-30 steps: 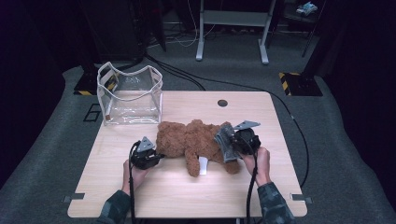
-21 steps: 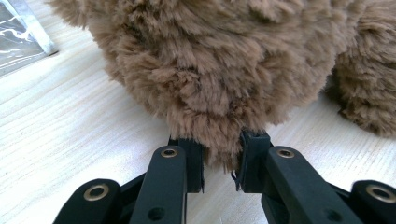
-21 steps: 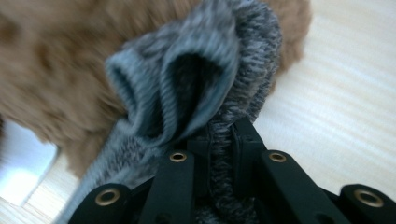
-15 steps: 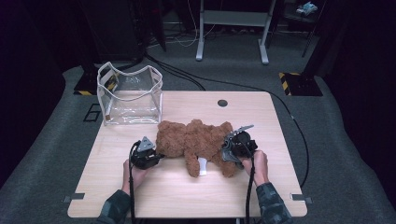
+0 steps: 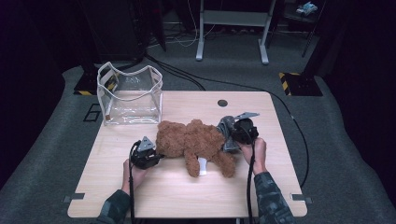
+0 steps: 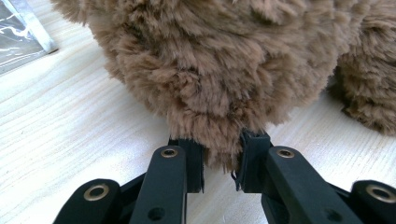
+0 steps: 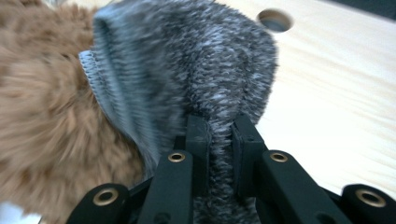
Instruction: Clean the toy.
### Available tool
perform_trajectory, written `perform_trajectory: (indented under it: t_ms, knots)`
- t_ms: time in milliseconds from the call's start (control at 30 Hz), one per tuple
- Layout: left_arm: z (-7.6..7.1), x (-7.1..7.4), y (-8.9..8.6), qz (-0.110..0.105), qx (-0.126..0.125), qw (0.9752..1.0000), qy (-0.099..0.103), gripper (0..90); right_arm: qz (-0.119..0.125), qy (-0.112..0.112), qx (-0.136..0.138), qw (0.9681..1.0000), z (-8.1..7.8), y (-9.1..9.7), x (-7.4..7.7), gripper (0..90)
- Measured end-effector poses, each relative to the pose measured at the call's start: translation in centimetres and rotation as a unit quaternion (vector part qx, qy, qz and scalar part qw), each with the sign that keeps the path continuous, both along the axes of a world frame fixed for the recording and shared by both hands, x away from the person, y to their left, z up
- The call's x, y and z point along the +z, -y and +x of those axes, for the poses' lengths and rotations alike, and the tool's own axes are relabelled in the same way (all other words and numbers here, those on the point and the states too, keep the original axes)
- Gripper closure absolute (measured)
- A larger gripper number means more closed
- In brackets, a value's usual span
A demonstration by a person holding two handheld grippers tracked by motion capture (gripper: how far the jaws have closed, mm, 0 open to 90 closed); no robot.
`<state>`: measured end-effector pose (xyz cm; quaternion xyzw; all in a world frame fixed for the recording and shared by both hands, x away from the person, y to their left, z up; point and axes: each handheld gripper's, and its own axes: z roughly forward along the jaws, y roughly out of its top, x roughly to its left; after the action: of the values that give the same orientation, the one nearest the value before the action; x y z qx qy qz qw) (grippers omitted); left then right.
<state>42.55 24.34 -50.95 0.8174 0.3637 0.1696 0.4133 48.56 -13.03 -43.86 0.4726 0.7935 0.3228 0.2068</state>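
Bear (image 5: 191,142), soft, light and floppy, lies mid-counter (image 5: 280,186), left tool (image 5: 156,156) pinching its left-end fur and right tool (image 5: 232,136) clenched on its grey hat (image 5: 225,127): grip thick plush, not loose knit.

Right gripper (image 5: 232,135): we have drawn it a little toward the lower left of the high view, onto the bear's end.
Grey knitted woollen garment (image 5: 227,132): clamped in those jaws, it now lies bunched tighter against the brown fluffy plush teddy bear (image 5: 194,142).
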Motion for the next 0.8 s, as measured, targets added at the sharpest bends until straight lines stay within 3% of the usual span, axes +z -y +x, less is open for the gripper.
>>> perform_trajectory:
  t_ms: [167,467,600,800]
  knots:
    - [0.0,0.0,-0.1,0.0,-0.002,1.0,-0.001,75.7,-0.019,-0.032,-0.004,0.9993,1.3,-0.7,-2.1,80.6]
    - [0.0,-0.1,-0.2,-0.001,-0.001,1.0,0.001,75.7,-0.038,-0.061,-0.049,0.9962,1.9,1.9,-3.3,80.6]
    - [0.0,0.0,-0.2,-0.001,-0.002,1.0,0.002,75.7,-0.028,-0.054,-0.05,0.9969,1.8,2.4,-2.2,80.5]
    - [0.0,0.0,-0.1,-0.001,-0.002,1.0,0.002,75.7,0.001,-0.01,-0.017,0.9998,1.9,0.5,1.1,80.4]
